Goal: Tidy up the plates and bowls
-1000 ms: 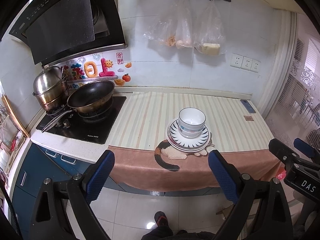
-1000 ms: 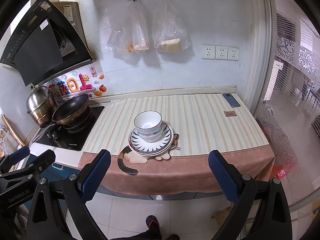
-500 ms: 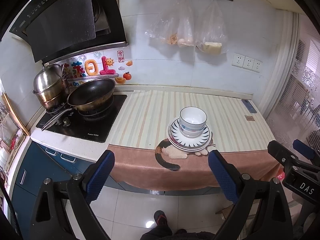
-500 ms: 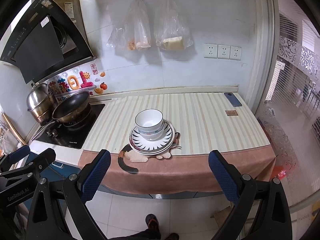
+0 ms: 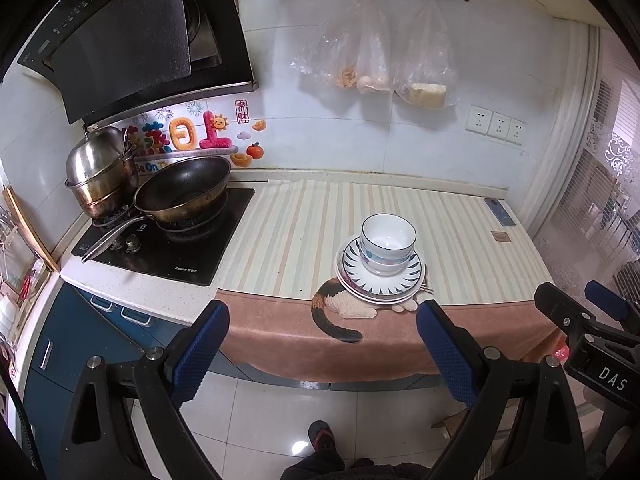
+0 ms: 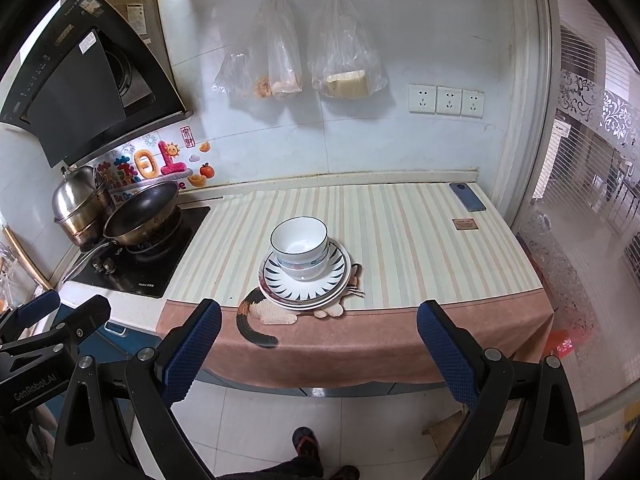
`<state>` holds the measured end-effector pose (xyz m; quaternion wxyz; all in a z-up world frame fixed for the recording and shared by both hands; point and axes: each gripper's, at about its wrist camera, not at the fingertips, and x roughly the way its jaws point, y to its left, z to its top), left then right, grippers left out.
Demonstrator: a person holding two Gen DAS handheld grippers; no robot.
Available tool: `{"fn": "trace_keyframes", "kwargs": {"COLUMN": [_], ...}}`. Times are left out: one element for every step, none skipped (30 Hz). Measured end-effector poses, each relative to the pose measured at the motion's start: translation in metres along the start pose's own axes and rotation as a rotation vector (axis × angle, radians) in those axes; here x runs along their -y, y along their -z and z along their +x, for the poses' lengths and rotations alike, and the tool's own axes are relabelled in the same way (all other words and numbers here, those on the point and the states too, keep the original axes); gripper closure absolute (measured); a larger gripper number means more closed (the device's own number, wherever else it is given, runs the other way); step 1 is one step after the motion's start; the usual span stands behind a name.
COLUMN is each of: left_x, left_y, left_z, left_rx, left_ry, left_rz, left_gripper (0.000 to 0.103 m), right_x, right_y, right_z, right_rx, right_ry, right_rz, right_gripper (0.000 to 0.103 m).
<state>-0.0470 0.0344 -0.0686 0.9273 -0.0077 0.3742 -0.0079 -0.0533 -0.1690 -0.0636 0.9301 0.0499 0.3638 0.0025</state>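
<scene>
Presently left gripper (image 5: 322, 338) and right gripper (image 6: 319, 336) hovering off surface (image 6: 420, 240) edge, jaws spread apart, gripping nothing; stacked bowls (image 6: 300, 246) sitting on stacked plates (image 6: 304, 280) atop cat mat (image 6: 276, 312).

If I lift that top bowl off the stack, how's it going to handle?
The top bowl looks glazed ceramic, so probably rigid, slippery and breakable. It sits nested in another bowl on the plates, so it may stick slightly or drag that one along.
</scene>
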Motion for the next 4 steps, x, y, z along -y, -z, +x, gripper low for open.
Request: {"fn": "trace_keyframes", "kwargs": {"left_x": [-0.0001, 0.0002, -0.0002, -0.0004], "left_y": [-0.0001, -0.0001, -0.0001, -0.0005], "left_z": [0.0012, 0.001, 0.0019, 0.0033], "left_rx": [0.0, 0.0, 0.001, 0.001], "left_ry": [-0.001, -0.002, -0.002, -0.003], "left_rz": [0.0, -0.001, -0.002, -0.001], "left_gripper": [0.007, 0.007, 0.007, 0.007], "right_x": [-0.0003, -0.0009, -0.0015, -0.0027], "right_y": [0.0, -0.0002, -0.0001, -0.0003], "right_z": [0.0016, 0.0025, 0.0033, 0.0039], "right_rx": [-0.003, -0.003, -0.004, -0.005], "right_ry": [-0.001, -0.002, -0.003, -0.001], "right_rz": [0.0, 0.001, 0.001, 0.0], "right_gripper": [0.003, 0.003, 0.003, 0.003]}}
